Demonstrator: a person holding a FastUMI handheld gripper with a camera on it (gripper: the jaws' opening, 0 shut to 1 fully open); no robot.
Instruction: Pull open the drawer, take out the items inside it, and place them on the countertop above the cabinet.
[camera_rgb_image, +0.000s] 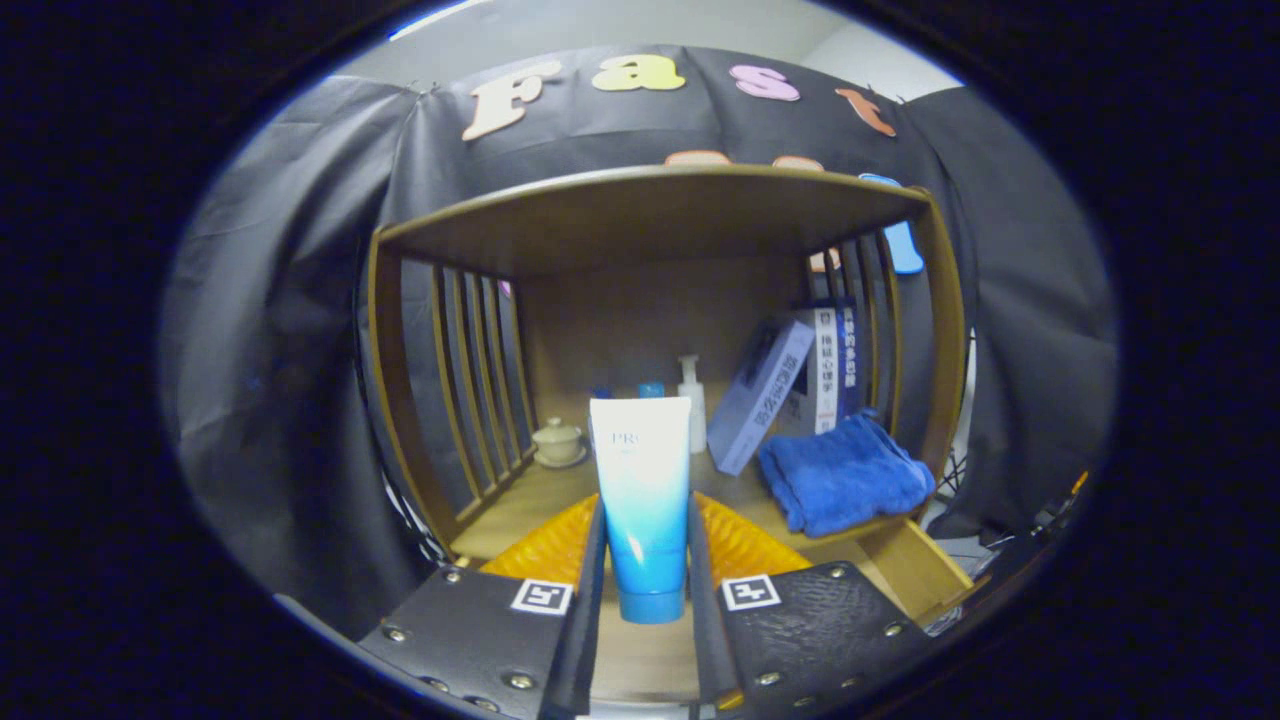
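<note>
On the countertop: one towel, two boxes, one tube clamped by the tool.

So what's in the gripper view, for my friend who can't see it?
The gripper is shut on a blue-and-white tube, cap down. Beyond it a wooden shelf holds a folded blue towel, boxes, a pump bottle and a lidded cup.

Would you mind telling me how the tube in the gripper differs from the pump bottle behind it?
The tube is blue-and-white, cap down, clamped between the gripper fingers; the pump bottle is plain white, stands free on the countertop beyond them, and looks slimmer. Both are upright.
</note>
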